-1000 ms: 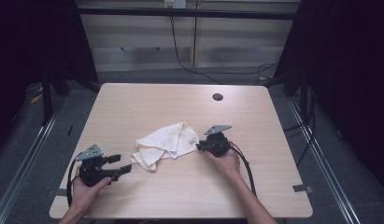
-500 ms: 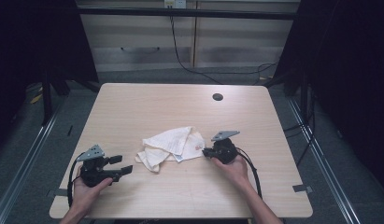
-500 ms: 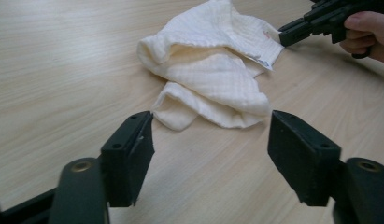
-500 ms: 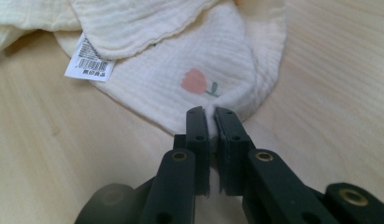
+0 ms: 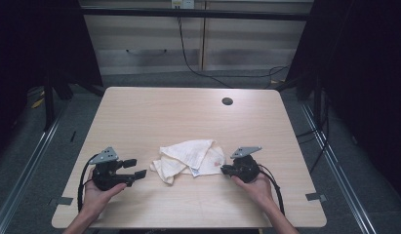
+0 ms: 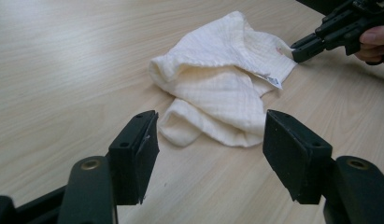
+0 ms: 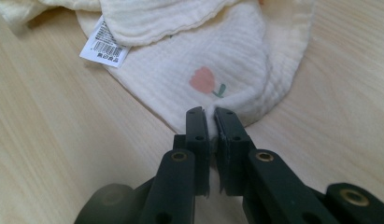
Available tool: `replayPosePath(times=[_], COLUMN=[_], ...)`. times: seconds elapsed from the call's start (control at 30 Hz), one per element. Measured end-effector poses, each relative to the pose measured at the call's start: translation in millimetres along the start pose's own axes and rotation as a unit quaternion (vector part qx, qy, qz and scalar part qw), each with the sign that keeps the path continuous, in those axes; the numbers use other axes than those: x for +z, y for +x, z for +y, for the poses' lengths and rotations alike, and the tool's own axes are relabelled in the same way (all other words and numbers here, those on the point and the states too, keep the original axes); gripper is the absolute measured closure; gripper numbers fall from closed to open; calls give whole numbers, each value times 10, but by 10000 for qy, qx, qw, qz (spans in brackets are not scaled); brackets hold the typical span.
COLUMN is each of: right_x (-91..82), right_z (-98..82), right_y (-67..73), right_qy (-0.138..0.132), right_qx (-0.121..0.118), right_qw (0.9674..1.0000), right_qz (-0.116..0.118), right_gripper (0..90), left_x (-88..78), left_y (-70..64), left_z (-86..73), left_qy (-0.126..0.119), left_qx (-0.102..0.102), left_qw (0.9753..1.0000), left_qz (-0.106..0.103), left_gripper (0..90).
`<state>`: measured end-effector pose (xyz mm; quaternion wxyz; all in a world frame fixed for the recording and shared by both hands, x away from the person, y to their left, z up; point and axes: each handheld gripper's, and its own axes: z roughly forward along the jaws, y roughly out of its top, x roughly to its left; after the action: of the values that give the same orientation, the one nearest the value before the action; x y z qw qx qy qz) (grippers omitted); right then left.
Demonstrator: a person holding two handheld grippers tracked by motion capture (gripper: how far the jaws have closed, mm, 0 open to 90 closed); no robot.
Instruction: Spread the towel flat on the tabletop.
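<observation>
- cloth: soft crinkly cotton weave, matt cream
- tag: smooth white paper
- table: smooth pale wood-grain, slight sheen
- right gripper: matt black plastic

Pale wooden table, perhaps a cable hole near its far edge.

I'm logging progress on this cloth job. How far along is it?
Early on. Done: the right gripper has pinched an edge of the cloth, beside its printed flower. In hand: the left gripper faces the cloth's other end, jaws open and apart from it; they have just been closing a little with nothing between them. Left: the cloth lies crumpled and folded over itself on the table, so any spreading or folding remains.
</observation>
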<state>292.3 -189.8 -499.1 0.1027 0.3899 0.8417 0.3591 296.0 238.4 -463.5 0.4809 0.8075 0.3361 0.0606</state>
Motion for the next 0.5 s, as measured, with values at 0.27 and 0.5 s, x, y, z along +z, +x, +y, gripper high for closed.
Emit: replayPosePath(times=[0.27,0.5], right_x=[-79,-88], right_z=[-104,-108], right_y=[-37,-60], right_qy=[-126,-208], right_qx=[136,185], right_qw=[9998,9996], right_qz=[-31,-69], right_gripper=[846,842], left_x=[474,719], left_y=[22,-61], left_z=[90,64], left_qy=[285,619], left_qx=[-360,176], left_qw=[9987,9978], left_qz=[-213,-162], left_gripper=[416,544])
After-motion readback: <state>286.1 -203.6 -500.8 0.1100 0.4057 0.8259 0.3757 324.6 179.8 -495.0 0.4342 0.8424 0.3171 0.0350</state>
